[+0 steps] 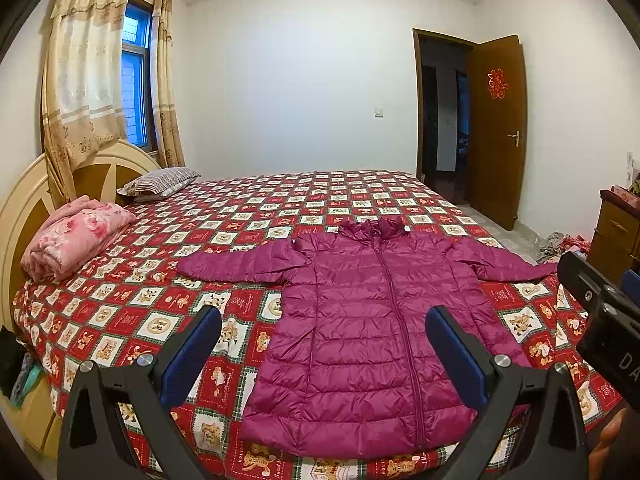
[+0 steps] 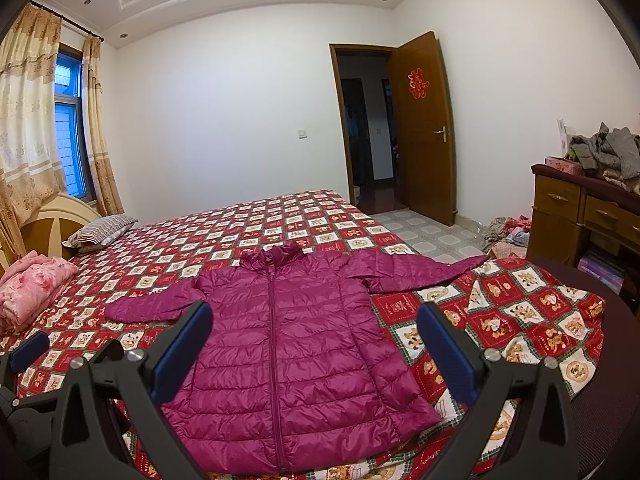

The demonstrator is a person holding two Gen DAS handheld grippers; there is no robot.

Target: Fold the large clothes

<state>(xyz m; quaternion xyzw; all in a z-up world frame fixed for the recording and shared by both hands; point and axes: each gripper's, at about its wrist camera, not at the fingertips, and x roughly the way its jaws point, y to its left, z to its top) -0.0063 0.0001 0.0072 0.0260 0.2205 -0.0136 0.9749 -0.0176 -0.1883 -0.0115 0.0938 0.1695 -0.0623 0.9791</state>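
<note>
Left wrist view: a magenta puffer jacket (image 1: 360,332) lies flat and zipped on a bed's red bear-print bedspread (image 1: 132,300), sleeves spread wide, hem nearest the cameras. Above it, the left gripper (image 1: 323,322) hovers with fingers spread wide, holding nothing; the right gripper (image 2: 315,318) hangs likewise agape and empty. A folded pink blanket (image 1: 72,240) rests near the headboard (image 1: 24,200).
</note>
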